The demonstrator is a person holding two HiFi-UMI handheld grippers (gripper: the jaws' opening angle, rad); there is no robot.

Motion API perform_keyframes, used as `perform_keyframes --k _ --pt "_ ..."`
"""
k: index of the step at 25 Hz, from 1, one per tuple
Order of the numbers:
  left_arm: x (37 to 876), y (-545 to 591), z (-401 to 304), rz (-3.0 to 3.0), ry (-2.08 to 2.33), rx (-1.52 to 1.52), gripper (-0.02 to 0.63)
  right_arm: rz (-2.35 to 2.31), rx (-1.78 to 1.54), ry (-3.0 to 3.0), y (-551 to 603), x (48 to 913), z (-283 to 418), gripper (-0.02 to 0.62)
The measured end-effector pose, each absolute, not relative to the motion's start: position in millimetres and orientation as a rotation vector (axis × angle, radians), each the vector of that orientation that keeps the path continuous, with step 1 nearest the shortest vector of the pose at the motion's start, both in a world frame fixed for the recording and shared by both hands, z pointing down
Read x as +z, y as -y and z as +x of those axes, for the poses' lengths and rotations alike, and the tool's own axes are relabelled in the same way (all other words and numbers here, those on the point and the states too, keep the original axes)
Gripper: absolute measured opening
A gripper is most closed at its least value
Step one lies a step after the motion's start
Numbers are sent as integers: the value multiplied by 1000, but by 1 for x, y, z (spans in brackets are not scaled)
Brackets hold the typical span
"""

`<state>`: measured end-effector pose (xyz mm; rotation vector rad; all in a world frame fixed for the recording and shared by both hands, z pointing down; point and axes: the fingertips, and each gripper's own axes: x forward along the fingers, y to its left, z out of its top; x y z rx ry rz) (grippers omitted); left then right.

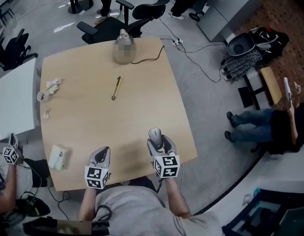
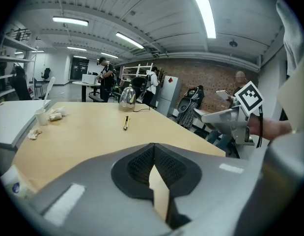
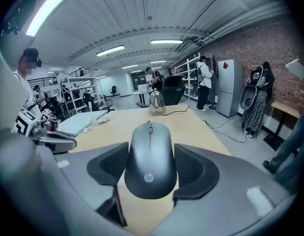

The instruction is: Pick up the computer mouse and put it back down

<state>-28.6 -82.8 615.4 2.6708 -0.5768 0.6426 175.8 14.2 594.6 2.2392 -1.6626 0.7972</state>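
Pale wood table (image 1: 83,122), open-plan office: right tongs (image 1: 159,142) clamp a dark grey computer mouse (image 3: 150,156) by its sides, both pads pressed vs. its flanks, scroll wheel end pointing to the far side. Mouse is over the table's near-right part, close to the near edge. It looks to hang just clear of the wood, tho contact can't be ruled out. Left tongs (image 2: 152,145), a little to the left & also at the near edge, are closed w/ nothing btwn them, pad tips touching. Each pair carries a marker cube (image 1: 166,166). Both are held by a person in a grey top (image 1: 137,210) at the table's near side.

Elsewhere on the table:
- a slim gold-coloured pen (image 1: 116,87) lies at ctr
- a kettle (image 2: 127,98) stands at the far edge w/ a dark cable (image 1: 151,57) trailing right
- a paper cup (image 1: 41,96) & crumpled tissue (image 1: 54,86) sit at the left edge
- a small white box (image 1: 58,157) sits at the near-left corner

Black office chair (image 1: 139,16) stands beyond the far edge. Seated person in jeans (image 1: 255,124) is at the right, well apart from the table.
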Motion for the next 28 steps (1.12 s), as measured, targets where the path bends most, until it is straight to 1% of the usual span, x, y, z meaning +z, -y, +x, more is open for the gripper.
perform_keyframes --k 10,28 --pt "622 67 -4 2651 601 704 20 2224 835 1594 -7 634 255 296" --pt "639 64 40 2577 696 766 20 2080 897 1596 28 705 328 296"
